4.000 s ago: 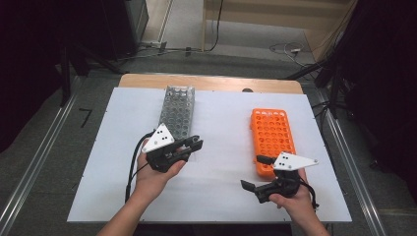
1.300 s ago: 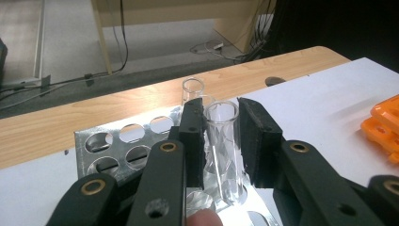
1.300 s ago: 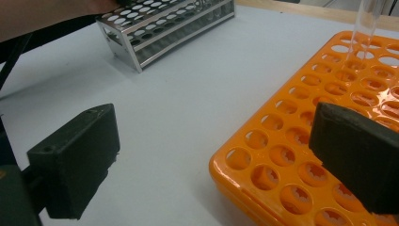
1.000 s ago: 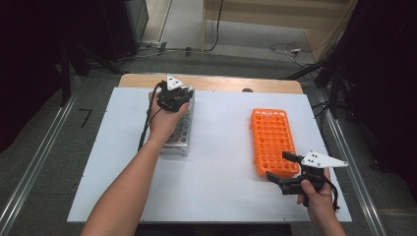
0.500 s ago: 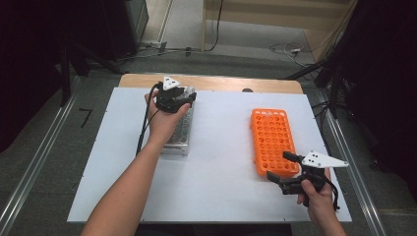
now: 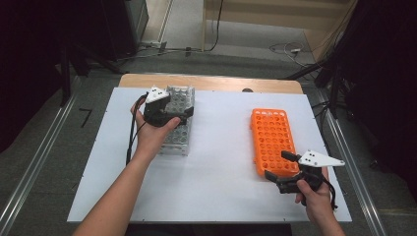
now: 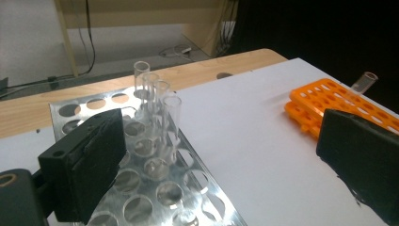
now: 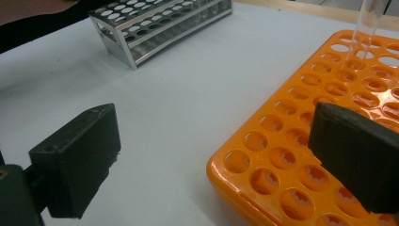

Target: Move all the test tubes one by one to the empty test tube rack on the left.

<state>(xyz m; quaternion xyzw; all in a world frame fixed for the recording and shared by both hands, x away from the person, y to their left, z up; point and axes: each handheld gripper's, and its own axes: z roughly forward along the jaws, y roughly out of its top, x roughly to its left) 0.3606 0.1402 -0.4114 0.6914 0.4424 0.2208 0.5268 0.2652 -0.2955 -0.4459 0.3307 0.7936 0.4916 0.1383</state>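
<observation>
Left gripper view | clear glass tubes upright | metal rack

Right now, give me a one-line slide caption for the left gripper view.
Left gripper, jaws just opened and empty, above the metal rack holding four clear tubes; orange rack beyond.

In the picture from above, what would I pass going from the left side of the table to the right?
left gripper → metal tube rack → bare white table top → orange tube rack → right gripper
</observation>
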